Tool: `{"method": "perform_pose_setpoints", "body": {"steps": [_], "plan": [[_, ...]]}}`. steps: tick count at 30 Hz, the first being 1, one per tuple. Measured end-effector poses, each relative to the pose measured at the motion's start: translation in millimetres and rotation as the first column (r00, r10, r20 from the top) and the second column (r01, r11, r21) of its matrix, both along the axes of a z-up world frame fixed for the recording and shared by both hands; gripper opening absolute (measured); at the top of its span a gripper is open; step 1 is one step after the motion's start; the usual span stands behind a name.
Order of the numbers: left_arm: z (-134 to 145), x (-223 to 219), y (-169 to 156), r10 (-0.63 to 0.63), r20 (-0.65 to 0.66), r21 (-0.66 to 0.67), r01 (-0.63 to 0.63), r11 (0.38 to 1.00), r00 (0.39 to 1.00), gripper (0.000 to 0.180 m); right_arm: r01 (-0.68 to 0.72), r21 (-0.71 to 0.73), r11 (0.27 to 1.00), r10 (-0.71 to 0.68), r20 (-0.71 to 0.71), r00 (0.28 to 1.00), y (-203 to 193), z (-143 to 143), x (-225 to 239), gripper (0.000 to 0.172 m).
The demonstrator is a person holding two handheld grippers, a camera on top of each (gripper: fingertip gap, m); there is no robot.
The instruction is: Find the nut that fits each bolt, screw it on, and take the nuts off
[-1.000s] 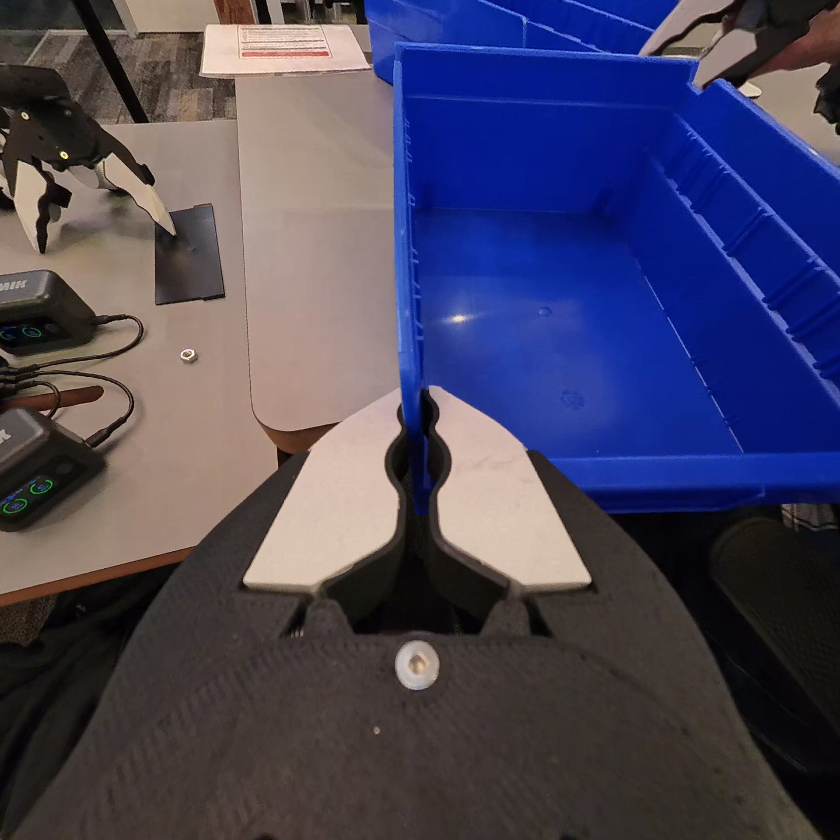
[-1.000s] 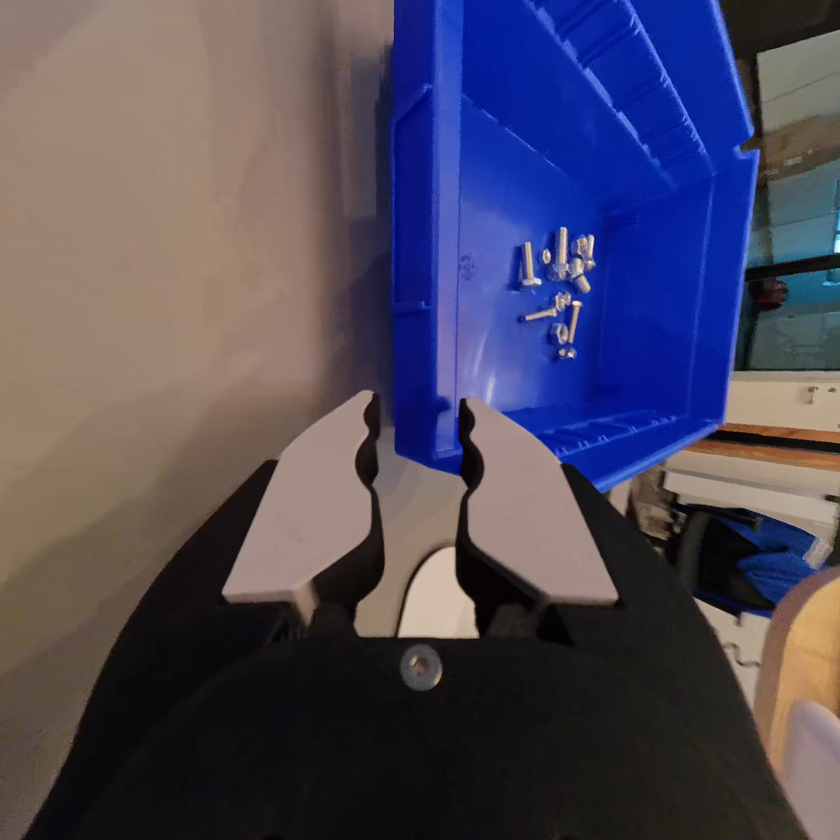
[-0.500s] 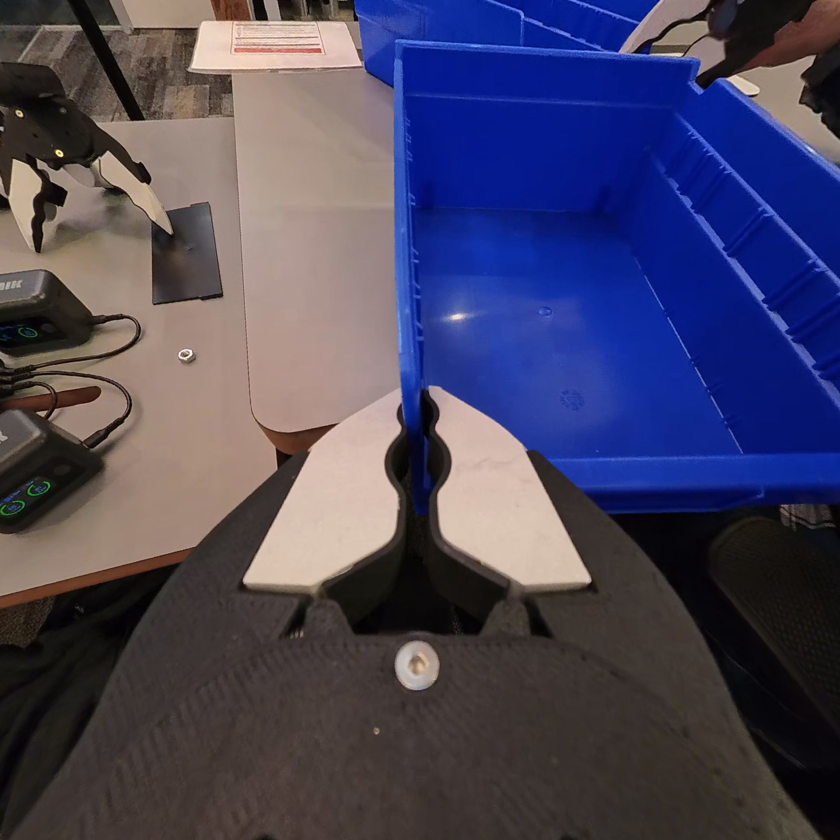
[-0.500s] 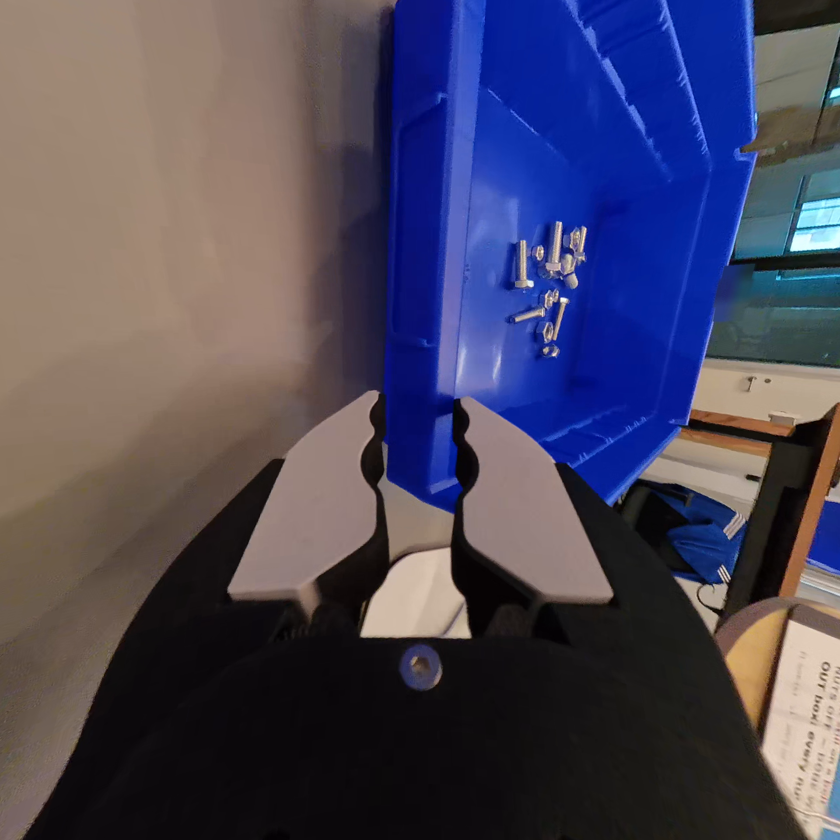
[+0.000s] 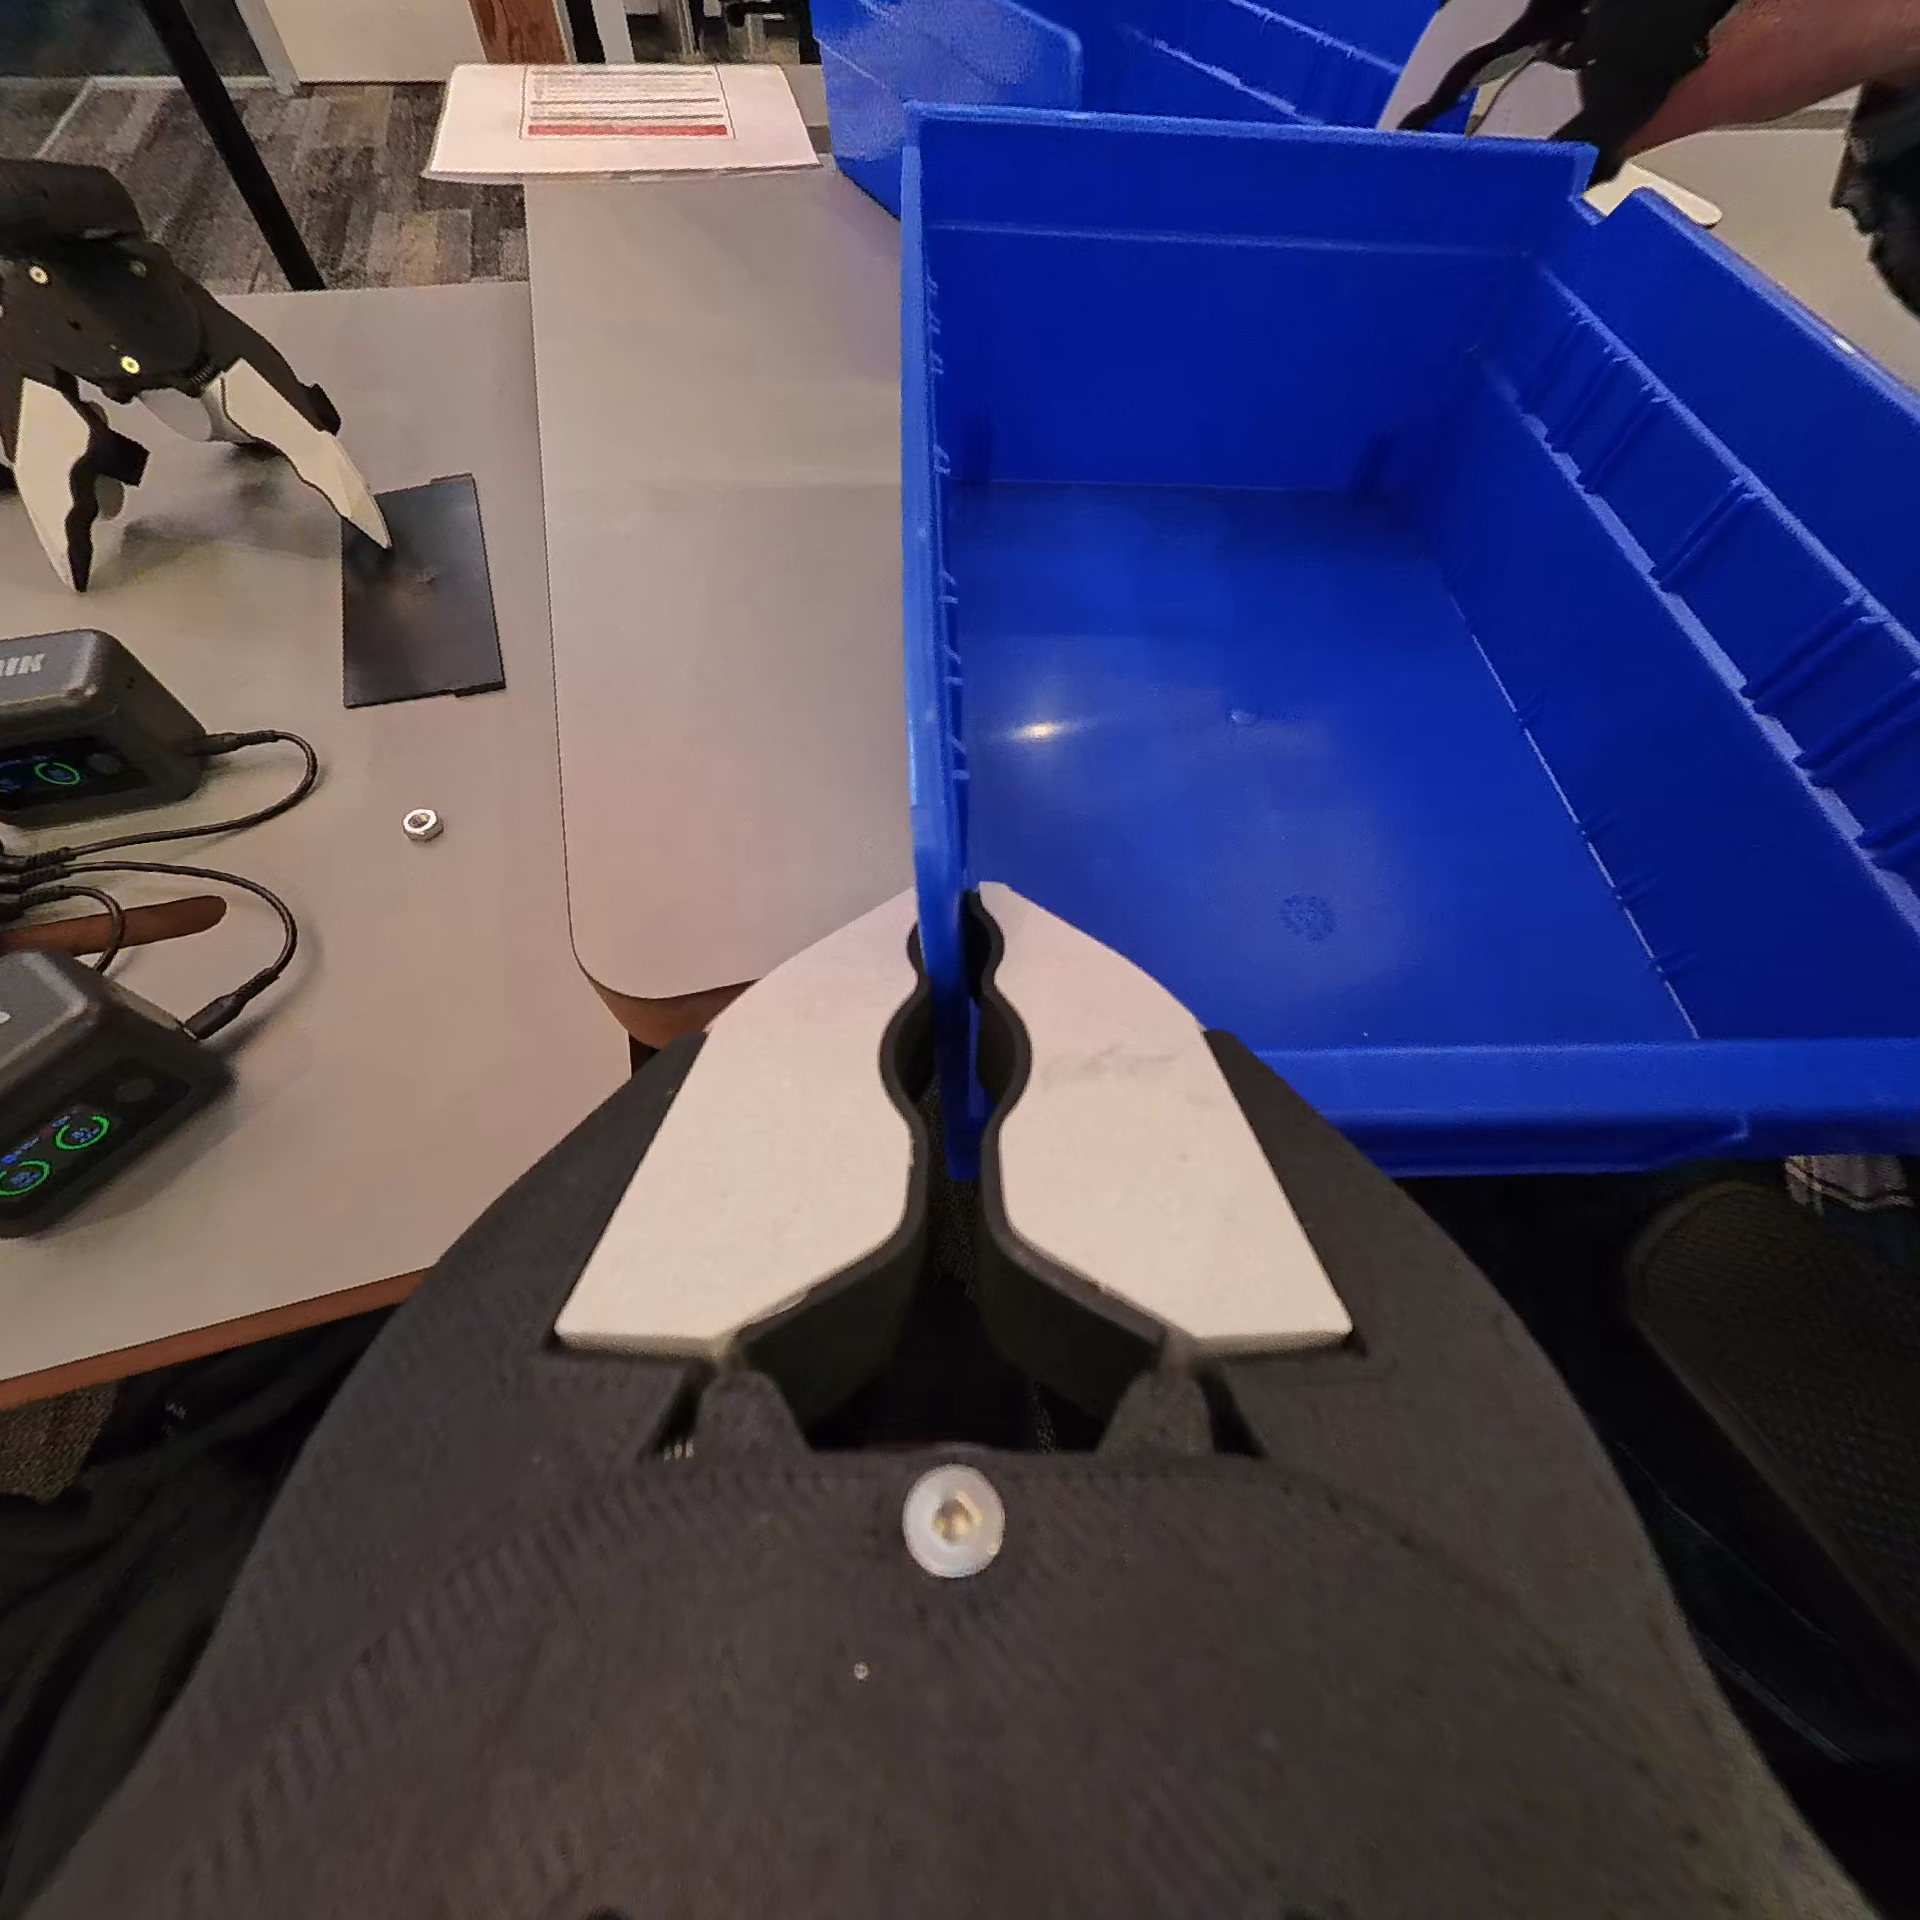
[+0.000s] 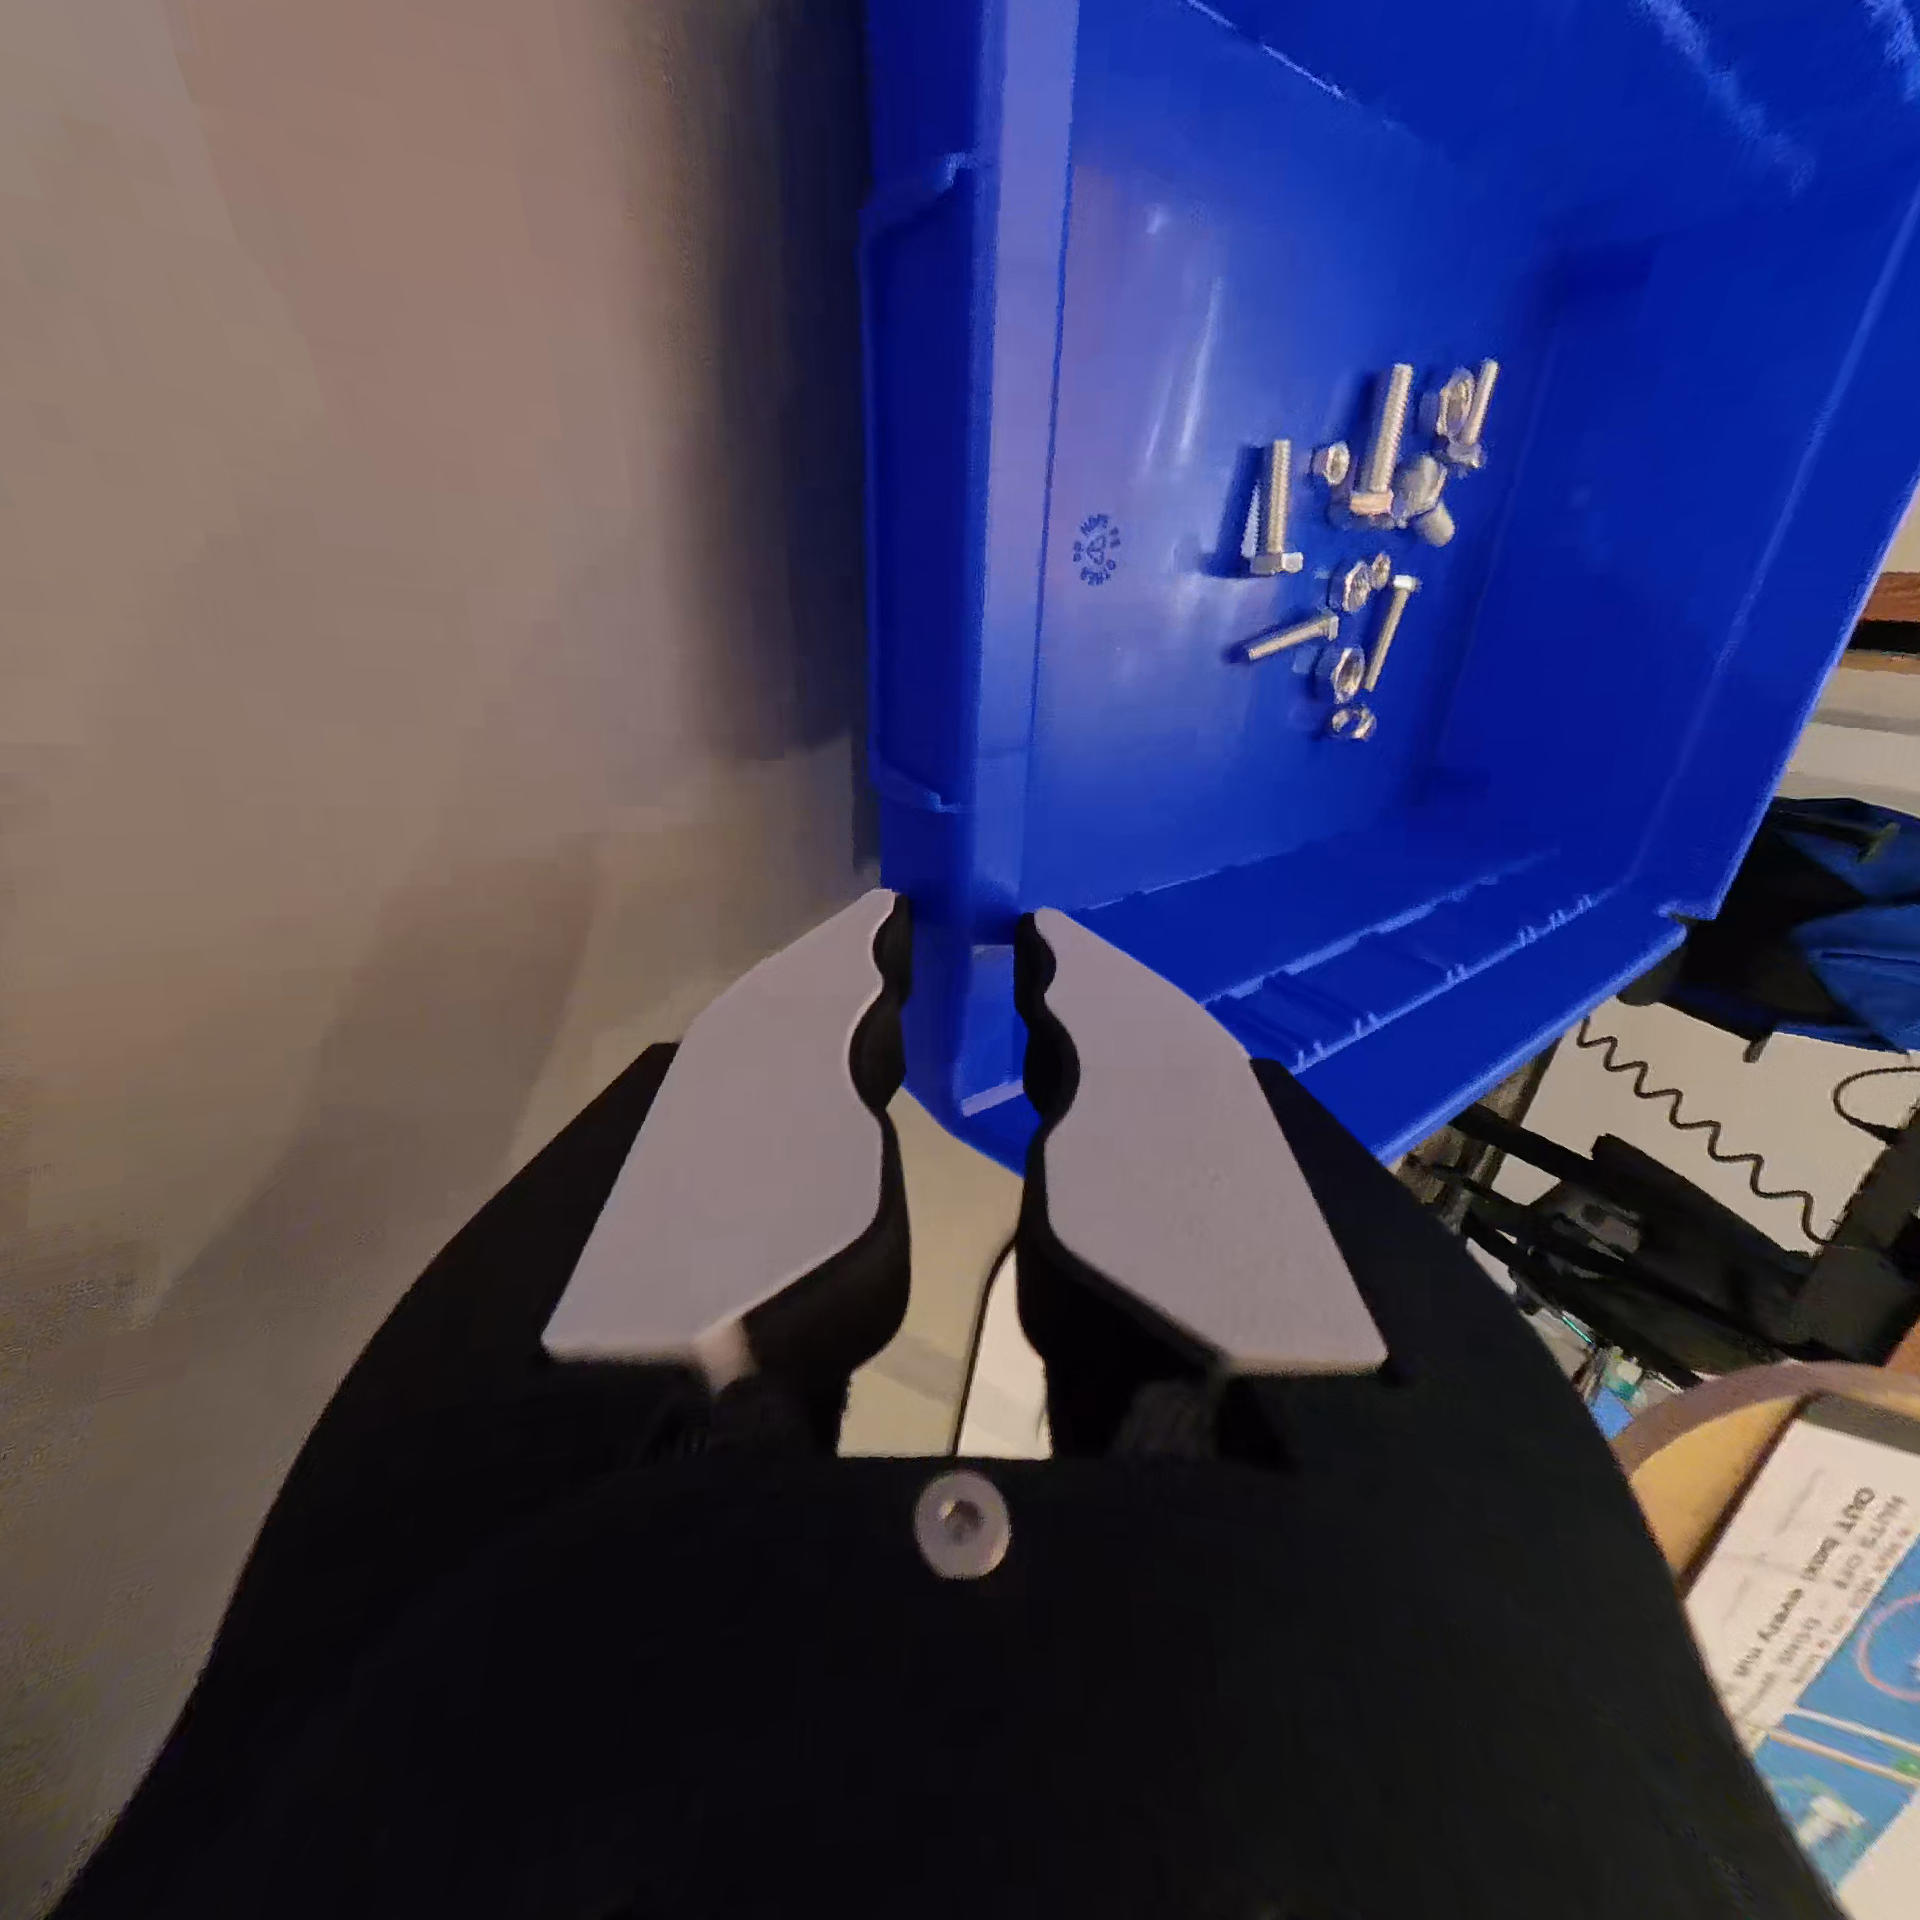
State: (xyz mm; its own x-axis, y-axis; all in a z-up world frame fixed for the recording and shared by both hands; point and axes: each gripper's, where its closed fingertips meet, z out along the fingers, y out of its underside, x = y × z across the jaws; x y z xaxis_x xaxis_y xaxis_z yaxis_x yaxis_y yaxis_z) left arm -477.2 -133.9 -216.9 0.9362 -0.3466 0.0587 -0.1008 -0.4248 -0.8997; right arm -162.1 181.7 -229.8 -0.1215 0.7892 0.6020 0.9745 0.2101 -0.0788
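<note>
The left gripper (image 5: 951, 935) is clamped on the left wall of an empty blue bin (image 5: 1299, 727), near its near corner; both pads press the thin rim between them. The bin sits partly over the near edge of a grey table (image 5: 707, 540). A second blue bin (image 5: 1195, 52) stands just beyond it, and the other gripper (image 5: 1507, 62) shows at the far right by that bin.

On the left table lies a lone nut (image 5: 422, 825), well apart from the bins, near two black devices (image 5: 83, 1081) with cables, a black plate (image 5: 421, 592) and a spare gripper (image 5: 125, 364) resting on its fingertips. A printed sheet (image 5: 623, 114) lies at the far end.

The right gripper (image 6: 961, 930) straddles the near corner of the bin (image 6: 1143, 364) that holds the bolts and nuts (image 6: 1361, 540); they lie loose in a cluster on its floor, towards the far right. Its pads sit close against the wall, the left one touching; whether the right one presses I cannot tell
</note>
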Motion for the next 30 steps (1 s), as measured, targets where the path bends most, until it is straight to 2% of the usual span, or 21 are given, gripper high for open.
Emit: {"method": "perform_pose_setpoints", "body": {"steps": [3,5,8,11,15,16,17,22,28,30], "plan": [[0.0,0.8,-0.5,-0.005,0.0,0.002,0.005,1.0,1.0,0.002,0.023,-0.069,0.997,-0.023,0.011,1.0,-5.8,1.4,-14.8,0.017],[0.1,1.0,-0.6,-0.009,0.003,0.006,0.009,1.0,1.0,0.002,-0.013,-0.107,0.994,0.01,-0.026,1.0,-11.2,6.8,-28.9,0.013],[0.2,0.9,0.6,-0.02,0.014,0.012,0.02,1.0,1.0,0.002,-0.075,-0.068,0.995,0.071,-0.066,0.995,-16.6,24.5,-51.9,0.029],[0.2,0.6,2.8,-0.025,0.013,0.013,0.025,1.0,1.0,0.002,-0.092,-0.118,0.989,0.087,-0.049,0.995,-19.0,21.6,-73.8,0.046],[0.4,1.2,3.2,-0.031,0.014,0.018,0.031,0.999,0.999,0.002,-0.058,-0.184,0.981,0.065,0.034,0.997,-7.4,-7.0,-90.8,0.038],[0.3,1.6,2.9,-0.033,0.016,0.02,0.033,0.999,0.999,0.002,-0.045,-0.183,0.982,0.057,0.06,0.997,-4.3,-13.7,-91.5,0.031],[0.4,1.7,2.8,-0.035,0.018,0.024,0.035,0.999,0.999,0.002,-0.042,-0.172,0.984,0.054,0.067,0.996,-1.2,-17.5,-93.6,0.031],[0.9,1.9,3.6,-0.048,0.038,0.035,0.046,0.998,0.998,0.002,-0.003,-0.207,0.978,0.004,0.004,1.0,13.4,-19.2,-108.0,0.03],[1.2,2.1,6.1,-0.051,0.035,0.033,0.05,0.998,0.998,0.002,0.022,-0.232,0.972,-0.023,-0.002,1.0,35.4,-19.6,-111.6,0.03],[1.2,2.4,6.9,-0.05,0.038,0.03,0.049,0.998,0.998,0.002,0.01,-0.225,0.974,-0.011,-0.004,1.0,36.5,-18.6,-110.7,0.035]]}}
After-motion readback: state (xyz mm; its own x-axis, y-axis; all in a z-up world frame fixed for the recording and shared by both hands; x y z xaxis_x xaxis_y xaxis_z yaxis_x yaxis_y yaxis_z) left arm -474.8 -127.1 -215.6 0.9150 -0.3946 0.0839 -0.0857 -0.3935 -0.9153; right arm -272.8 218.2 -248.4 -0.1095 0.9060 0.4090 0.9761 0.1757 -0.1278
